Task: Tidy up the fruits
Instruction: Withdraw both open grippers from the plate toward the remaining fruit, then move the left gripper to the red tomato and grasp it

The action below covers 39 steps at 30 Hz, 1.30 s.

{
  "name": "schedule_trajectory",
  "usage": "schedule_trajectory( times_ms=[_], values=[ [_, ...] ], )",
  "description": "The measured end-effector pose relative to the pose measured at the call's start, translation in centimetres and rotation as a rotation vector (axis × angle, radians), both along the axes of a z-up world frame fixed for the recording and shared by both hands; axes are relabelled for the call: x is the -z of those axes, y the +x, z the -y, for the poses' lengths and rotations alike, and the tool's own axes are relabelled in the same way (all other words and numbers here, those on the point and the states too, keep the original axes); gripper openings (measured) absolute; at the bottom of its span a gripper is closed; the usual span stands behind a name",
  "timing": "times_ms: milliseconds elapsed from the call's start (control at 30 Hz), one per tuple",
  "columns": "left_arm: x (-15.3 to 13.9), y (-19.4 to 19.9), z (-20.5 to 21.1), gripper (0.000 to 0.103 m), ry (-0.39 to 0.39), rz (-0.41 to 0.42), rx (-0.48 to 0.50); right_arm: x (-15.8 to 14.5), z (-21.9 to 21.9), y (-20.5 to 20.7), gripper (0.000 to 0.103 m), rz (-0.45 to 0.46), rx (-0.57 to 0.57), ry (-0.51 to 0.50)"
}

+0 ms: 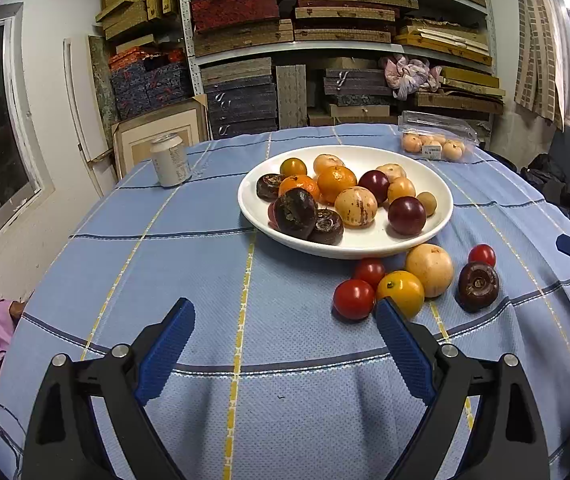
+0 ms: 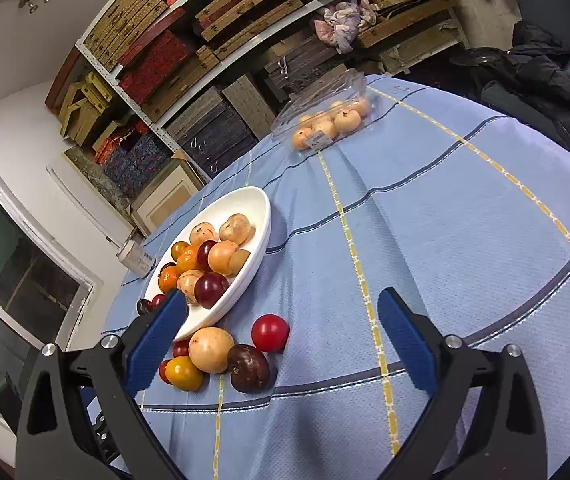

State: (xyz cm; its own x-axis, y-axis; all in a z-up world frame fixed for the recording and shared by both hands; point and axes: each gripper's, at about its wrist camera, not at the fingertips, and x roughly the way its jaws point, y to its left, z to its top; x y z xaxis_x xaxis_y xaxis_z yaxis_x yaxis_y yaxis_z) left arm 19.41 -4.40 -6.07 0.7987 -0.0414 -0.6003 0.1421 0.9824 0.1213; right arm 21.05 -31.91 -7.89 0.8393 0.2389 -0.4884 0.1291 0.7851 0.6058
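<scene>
Jaws wide on both grippers, nothing held; fruit split betw. plate and cloth.

We find the left gripper [image 1: 285, 316] w/ jaws spread wide above the blue checked tablecloth [image 1: 189, 280], its right finger tip just beside the yellow tomato [image 1: 400, 293]. The right gripper [image 2: 283, 312] likewise stands wide apart and empty. We note the white plate [image 1: 369, 242] loaded w/ mixed fruit: oranges, dark plums, pale round fruit, dark chestnut-like pieces. Loose on the cloth near the plate's front rim: three red tomatoes, e.g. [image 1: 353, 298], the yellow tomato, a pale round fruit [image 1: 429, 269] and a dark chestnut-like piece [image 1: 478, 285]. A clear clamshell box [image 1: 437, 136] of pale fruit sits at the far edge; a can [image 1: 170, 160] stands far left.
</scene>
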Motion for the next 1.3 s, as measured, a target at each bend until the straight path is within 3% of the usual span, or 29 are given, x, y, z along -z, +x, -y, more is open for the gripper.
schedule_trajectory(
  times_ms=[233, 367, 567, 667, 800, 967, 1300],
  values=[
    [0.4, 0.3, 0.3, 0.093, 0.020, -0.012, 0.005, -0.1, -0.4, 0.0, 0.094, 0.000, -0.014, -0.010],
    [1.0, 1.3, -0.5, 0.093, 0.000, -0.063, -0.018, -0.2, -1.1, 0.1, 0.094, -0.011, -0.044, -0.034],
    [1.5, 2.4, -2.3, 0.093, -0.076, -0.128, -0.056, -0.7, -3.9, -0.3, 0.094, -0.009, -0.089, -0.225],
    [1.7, 2.4, -2.3, 0.093, -0.076, -0.143, -0.051, -0.9, -6.3, -0.4, 0.094, 0.001, -0.129, -0.380],
    [1.7, 2.1, -1.7, 0.093, -0.077, -0.134, -0.016, -1.0, -8.3, -1.1, 0.094, 0.029, -0.170, -0.471],
    [2.0, 2.3, 0.3, 0.093, -0.006, -0.113, 0.036, -0.9, -8.1, -1.2, 0.094, 0.018, -0.153, -0.447],
    [2.2, 3.7, 3.0, 0.093, -0.029, -0.123, 0.121, -1.0, -6.8, -0.9, 0.094, -0.006, -0.129, -0.400]
  ],
)
